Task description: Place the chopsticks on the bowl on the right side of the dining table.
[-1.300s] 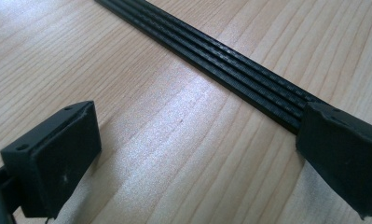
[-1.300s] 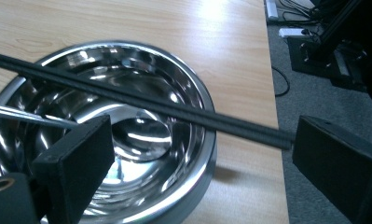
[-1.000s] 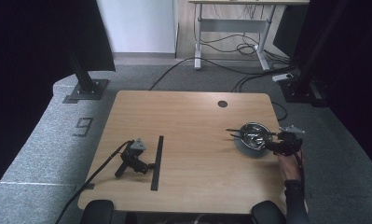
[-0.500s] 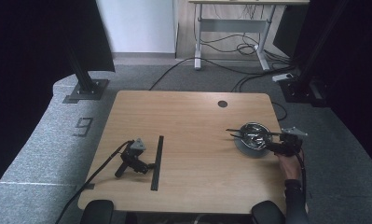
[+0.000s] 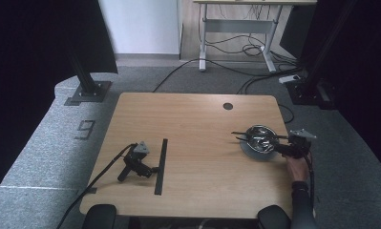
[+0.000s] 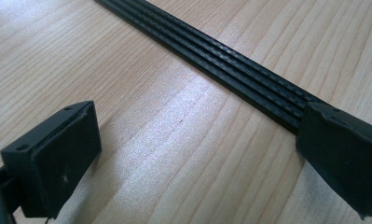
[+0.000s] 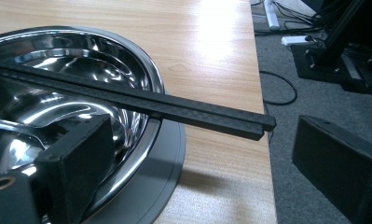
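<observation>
so, work in hand: a pair of black chopsticks (image 7: 141,103) lies across the rim of a steel bowl (image 5: 259,137) near the table's right edge; their ends overhang the rim toward the right gripper (image 5: 284,149).
right gripper: jaws spread wide, 1 on each side of the overhanging ends, touching nothing that i can see.
change: over the last second the right gripper has barely shifted at the bowl; chopsticks and bowl lie as before.
meaning: likely poised either to clamp the sticks or just after letting them go; i cannot tell which.
bowl base: a grey disc (image 7: 167,168) sits under the bowl.
left gripper: (image 5: 139,162) lying unheld on the table (image 5: 193,119), jaws apart and empty, 1 jaw against a black ribbed strip (image 6: 221,60).
</observation>
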`<state>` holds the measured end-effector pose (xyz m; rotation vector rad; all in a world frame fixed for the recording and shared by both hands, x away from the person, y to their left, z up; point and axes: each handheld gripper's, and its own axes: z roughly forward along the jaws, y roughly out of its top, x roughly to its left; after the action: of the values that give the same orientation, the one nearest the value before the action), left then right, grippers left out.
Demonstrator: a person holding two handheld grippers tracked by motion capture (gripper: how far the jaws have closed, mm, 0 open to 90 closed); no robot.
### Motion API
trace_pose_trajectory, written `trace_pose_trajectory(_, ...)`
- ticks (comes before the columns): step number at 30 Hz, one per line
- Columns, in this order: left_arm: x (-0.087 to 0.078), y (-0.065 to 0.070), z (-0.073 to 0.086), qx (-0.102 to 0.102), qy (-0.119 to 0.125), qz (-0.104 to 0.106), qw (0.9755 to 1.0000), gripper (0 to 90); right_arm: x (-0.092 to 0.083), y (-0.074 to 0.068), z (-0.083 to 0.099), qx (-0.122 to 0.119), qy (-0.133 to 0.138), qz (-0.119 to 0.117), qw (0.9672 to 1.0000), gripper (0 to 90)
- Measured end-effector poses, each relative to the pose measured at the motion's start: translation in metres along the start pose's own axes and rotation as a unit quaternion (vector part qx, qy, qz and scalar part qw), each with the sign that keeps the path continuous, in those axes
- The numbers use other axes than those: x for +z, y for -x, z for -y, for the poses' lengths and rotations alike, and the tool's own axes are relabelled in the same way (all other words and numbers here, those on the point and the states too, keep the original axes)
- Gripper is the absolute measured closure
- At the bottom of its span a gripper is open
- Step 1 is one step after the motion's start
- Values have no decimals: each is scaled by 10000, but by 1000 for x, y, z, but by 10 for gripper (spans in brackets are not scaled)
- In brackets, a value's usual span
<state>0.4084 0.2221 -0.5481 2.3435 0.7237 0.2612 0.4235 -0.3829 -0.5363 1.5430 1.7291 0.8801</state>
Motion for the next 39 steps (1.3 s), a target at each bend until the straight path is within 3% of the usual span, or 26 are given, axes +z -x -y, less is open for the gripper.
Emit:
trace_pose_trajectory(16,0,0,0,0,0,0,10000,0,4,3,-1,4,54,-165,9998,128)
trace_pose_trajectory(39,0,0,0,1,-1,-3,10000,0,3,-3,-1,-157,21,-157,9998,185)
